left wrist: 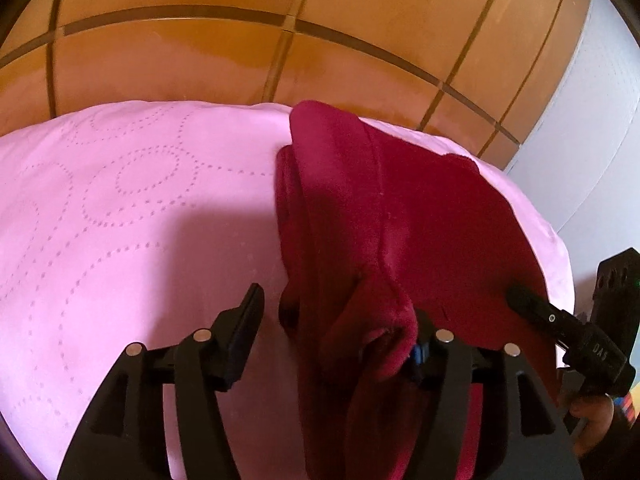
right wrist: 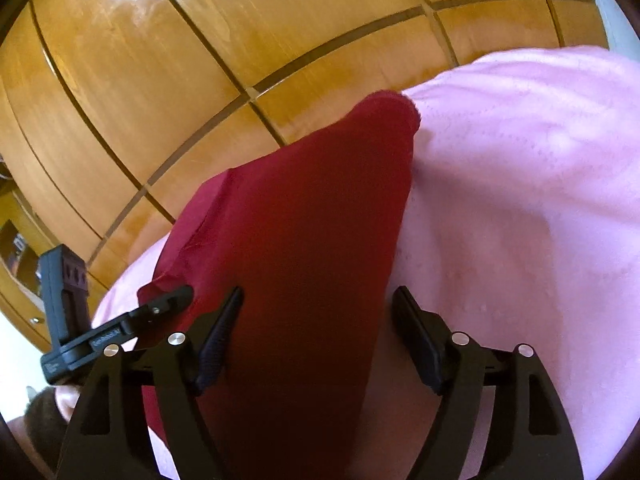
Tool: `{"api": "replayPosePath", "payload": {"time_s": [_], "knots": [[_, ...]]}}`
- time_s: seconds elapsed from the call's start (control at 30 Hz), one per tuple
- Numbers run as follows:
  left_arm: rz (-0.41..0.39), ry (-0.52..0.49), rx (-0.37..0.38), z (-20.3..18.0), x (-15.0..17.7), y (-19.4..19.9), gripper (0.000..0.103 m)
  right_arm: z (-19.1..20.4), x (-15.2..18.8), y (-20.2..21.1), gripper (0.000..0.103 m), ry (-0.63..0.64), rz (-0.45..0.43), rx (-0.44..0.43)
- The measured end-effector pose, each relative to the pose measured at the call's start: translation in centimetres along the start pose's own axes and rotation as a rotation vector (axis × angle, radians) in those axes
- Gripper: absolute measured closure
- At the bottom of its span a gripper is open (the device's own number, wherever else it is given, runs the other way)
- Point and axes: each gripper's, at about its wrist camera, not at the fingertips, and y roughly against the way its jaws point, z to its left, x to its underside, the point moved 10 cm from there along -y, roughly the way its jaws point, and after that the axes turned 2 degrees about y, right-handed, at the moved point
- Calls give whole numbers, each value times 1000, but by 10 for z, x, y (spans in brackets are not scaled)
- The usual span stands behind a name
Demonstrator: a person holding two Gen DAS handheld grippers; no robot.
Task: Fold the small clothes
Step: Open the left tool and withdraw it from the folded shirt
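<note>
A dark red fleece garment [left wrist: 404, 208] lies on a pink quilted cover [left wrist: 120, 208], folded lengthwise with a bunched end near me. My left gripper [left wrist: 340, 332] is open; a fold of the garment drapes over its right finger [left wrist: 424, 344], and the left finger [left wrist: 248, 320] is bare above the cover. In the right wrist view the garment [right wrist: 304, 240] runs up between my right gripper's [right wrist: 316, 320] open fingers, which stand wide apart on either side of it. The other gripper's tip shows in each view, at the garment's edge [left wrist: 532, 304] [right wrist: 168, 300].
A glossy wooden panelled wardrobe [left wrist: 280, 48] stands behind the bed, also in the right wrist view [right wrist: 160, 80]. A pale wall [left wrist: 592, 120] is at the right. The pink cover [right wrist: 520, 200] falls away at its far edge.
</note>
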Motion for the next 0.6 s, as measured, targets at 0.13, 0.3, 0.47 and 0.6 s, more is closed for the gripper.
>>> {"api": "replayPosePath", "payload": {"time_s": [0.13,0.3,0.47,0.6], "knots": [[-75,-5,-16,0,3,25,38,-3,-2,21,23,-13,-45,61],[-45,-18,-107,14,15,22,29,-3,11,28,20,12,-21,137],[-16,53,-98,28,25,21,23,-12,21,27,12,42,4,240],[-36,7,-160,26,30,38,7,-7,18,44,9,9,-13,258]]}}
